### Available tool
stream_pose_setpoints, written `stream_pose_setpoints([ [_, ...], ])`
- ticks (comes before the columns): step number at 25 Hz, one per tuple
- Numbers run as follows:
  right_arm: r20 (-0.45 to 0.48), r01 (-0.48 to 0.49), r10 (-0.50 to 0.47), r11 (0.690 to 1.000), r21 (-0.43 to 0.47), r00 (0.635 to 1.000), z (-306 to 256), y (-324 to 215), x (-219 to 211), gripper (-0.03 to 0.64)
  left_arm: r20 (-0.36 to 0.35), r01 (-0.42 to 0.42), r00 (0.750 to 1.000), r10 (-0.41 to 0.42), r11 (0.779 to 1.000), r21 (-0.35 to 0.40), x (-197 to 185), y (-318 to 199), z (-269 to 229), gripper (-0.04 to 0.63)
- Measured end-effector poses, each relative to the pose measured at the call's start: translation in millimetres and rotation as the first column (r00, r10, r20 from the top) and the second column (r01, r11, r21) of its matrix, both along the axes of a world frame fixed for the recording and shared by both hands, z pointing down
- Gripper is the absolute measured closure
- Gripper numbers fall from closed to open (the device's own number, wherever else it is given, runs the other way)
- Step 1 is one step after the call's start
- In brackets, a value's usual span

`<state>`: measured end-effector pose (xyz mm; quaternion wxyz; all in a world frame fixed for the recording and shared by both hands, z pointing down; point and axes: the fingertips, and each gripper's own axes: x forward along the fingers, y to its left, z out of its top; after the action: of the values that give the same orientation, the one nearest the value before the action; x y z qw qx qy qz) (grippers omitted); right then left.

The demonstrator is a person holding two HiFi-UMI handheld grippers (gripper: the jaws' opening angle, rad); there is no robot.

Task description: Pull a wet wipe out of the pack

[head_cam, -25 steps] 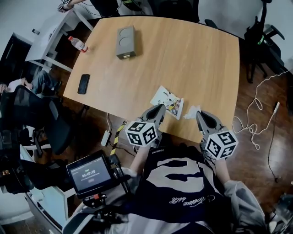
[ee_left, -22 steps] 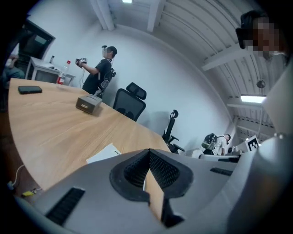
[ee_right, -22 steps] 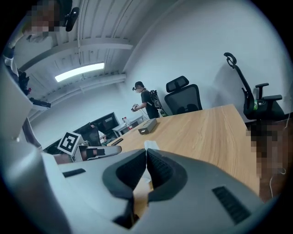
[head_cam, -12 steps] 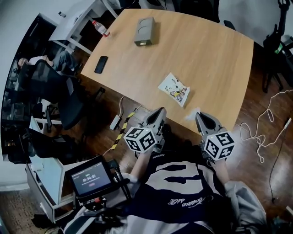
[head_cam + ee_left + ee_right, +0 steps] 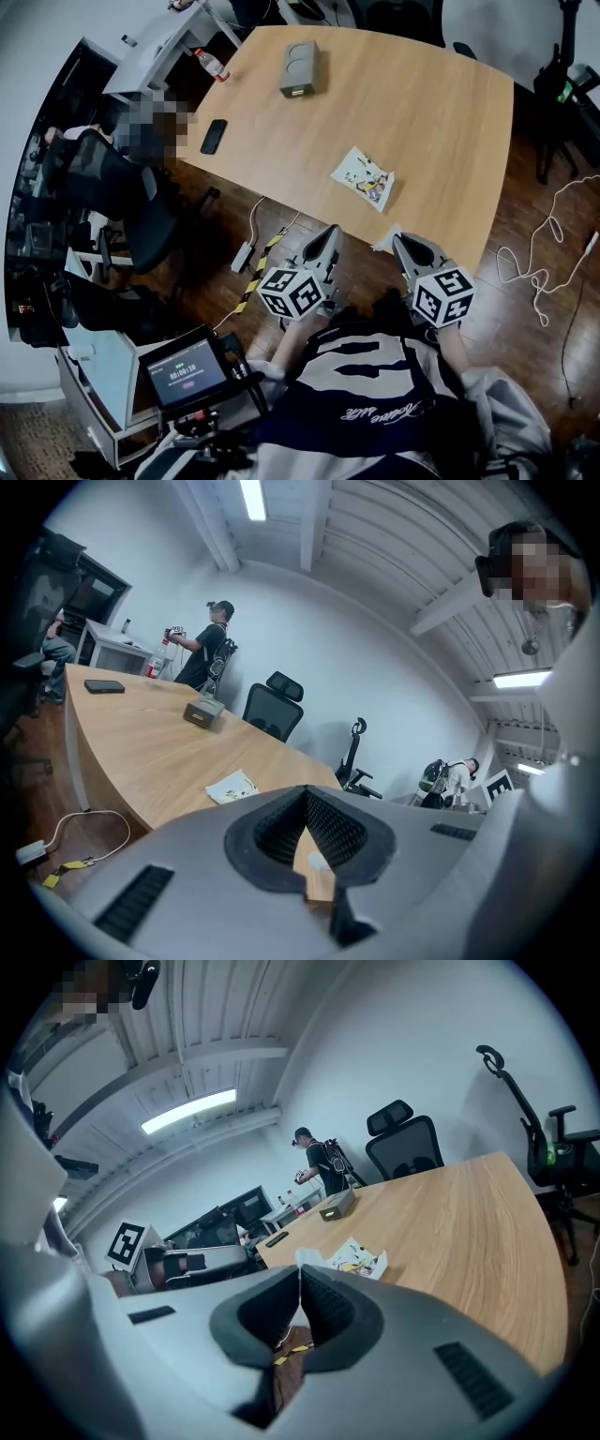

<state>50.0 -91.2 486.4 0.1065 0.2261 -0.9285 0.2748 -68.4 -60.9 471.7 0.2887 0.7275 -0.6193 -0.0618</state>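
Note:
The wet wipe pack [image 5: 364,178], white with colourful print, lies flat near the front edge of the wooden table [image 5: 422,103]. It also shows as the pack [image 5: 232,786] in the left gripper view and the pack [image 5: 357,1258] in the right gripper view. My right gripper [image 5: 396,240] is off the table's front edge, shut on a small white wet wipe [image 5: 382,245]. That wipe [image 5: 311,1257] sticks out above the right gripper's [image 5: 300,1271] closed tips. My left gripper [image 5: 329,232] is beside it, also back from the table. The left gripper's [image 5: 306,791] tips meet with nothing held.
A grey box [image 5: 299,68], a black phone [image 5: 214,136] and a bottle [image 5: 210,64] are on the table's far left side. Office chairs [image 5: 112,187] stand at the left. A power strip [image 5: 242,255] and a white cable [image 5: 548,262] lie on the floor. A person [image 5: 211,649] stands far off.
Both grippers have drawn back from the pack, off the table's front edge towards my body. The wipe came along in the right gripper; the pack stayed on the table.

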Motion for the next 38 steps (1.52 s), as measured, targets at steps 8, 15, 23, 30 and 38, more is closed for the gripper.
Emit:
stream_pose_setpoints([
  [8, -0.044, -0.031, 0.031, 0.999, 0.009, 0.999, 0, 68, -31, 0.615, -0.014, -0.055, 0.998, 0.055, 0.998, 0.007, -24, 61, 5, 0.592],
  [15, -0.052, -0.114, 0.115, 0.993, 0.016, 0.992, -3, 128, -55, 0.615, -0.041, -0.119, 0.992, 0.119, 0.993, 0.018, -50, 116, 7, 0.592],
  [23, -0.077, -0.206, 0.206, 0.978, 0.018, 0.975, -2, 171, -41, 0.618, -0.091, -0.222, 0.97, 0.224, 0.974, 0.036, -31, 147, 10, 0.592],
  [30, -0.091, -0.224, 0.227, 0.974, 0.036, 0.97, -7, 182, -28, 0.618, -0.104, -0.273, 0.955, 0.277, 0.961, 0.053, -7, 157, 7, 0.592],
  [38, -0.1, -0.162, 0.168, 0.984, 0.071, 0.981, -14, 183, -33, 0.623, -0.064, -0.207, 0.975, 0.212, 0.976, 0.071, -13, 168, -3, 0.592],
])
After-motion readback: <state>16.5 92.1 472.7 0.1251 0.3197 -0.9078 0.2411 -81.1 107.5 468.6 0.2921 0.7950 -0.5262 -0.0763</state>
